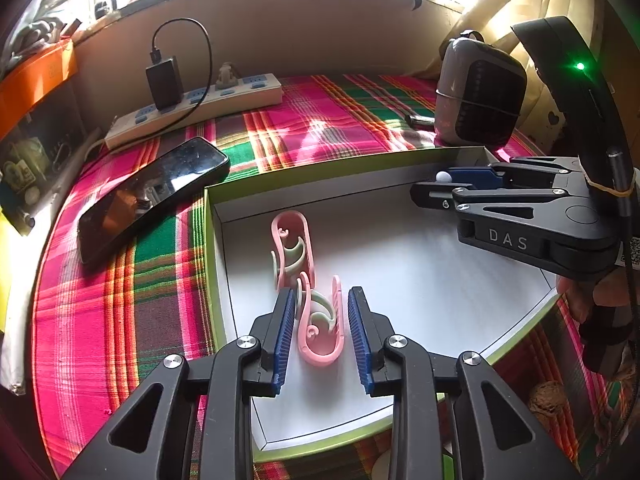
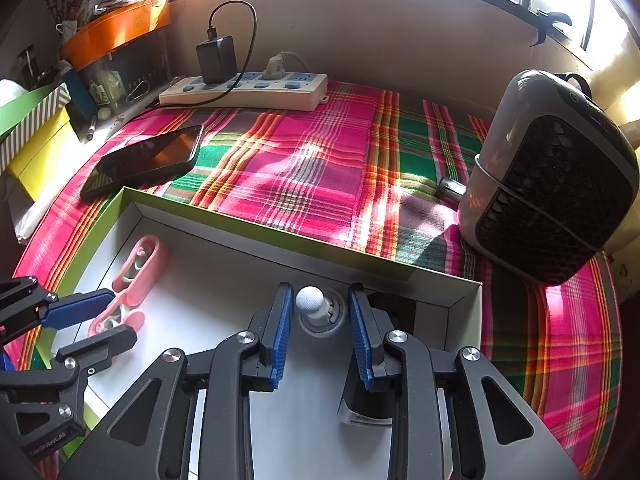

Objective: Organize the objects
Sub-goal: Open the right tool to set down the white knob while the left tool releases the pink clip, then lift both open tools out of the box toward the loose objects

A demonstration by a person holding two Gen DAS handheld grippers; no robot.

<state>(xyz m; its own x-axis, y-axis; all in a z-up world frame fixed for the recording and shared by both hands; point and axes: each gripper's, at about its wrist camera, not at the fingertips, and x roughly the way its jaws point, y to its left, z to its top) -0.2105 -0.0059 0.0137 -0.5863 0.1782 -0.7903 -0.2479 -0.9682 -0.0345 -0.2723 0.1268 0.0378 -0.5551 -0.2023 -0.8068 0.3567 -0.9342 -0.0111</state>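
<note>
A shallow white box (image 1: 420, 264) with a green rim lies on the plaid cloth. Two pink clips lie inside it: one (image 1: 292, 248) further in, one (image 1: 322, 324) between the fingers of my left gripper (image 1: 320, 308), which is open and not touching it. In the right wrist view the clips (image 2: 136, 276) lie at the box's left end beside the left gripper (image 2: 100, 316). My right gripper (image 2: 322, 304) is open around a small grey object with a white ball tip (image 2: 310, 300) near the box's far wall (image 2: 360, 272). From the left wrist view the right gripper (image 1: 452, 184) is over the box's far right corner.
A black phone (image 1: 152, 196) lies on the cloth left of the box. A white power strip (image 1: 192, 108) with a black charger stands behind it. A grey and black heater (image 2: 552, 176) stands at the right. Boxes and clutter (image 2: 40, 128) line the left edge.
</note>
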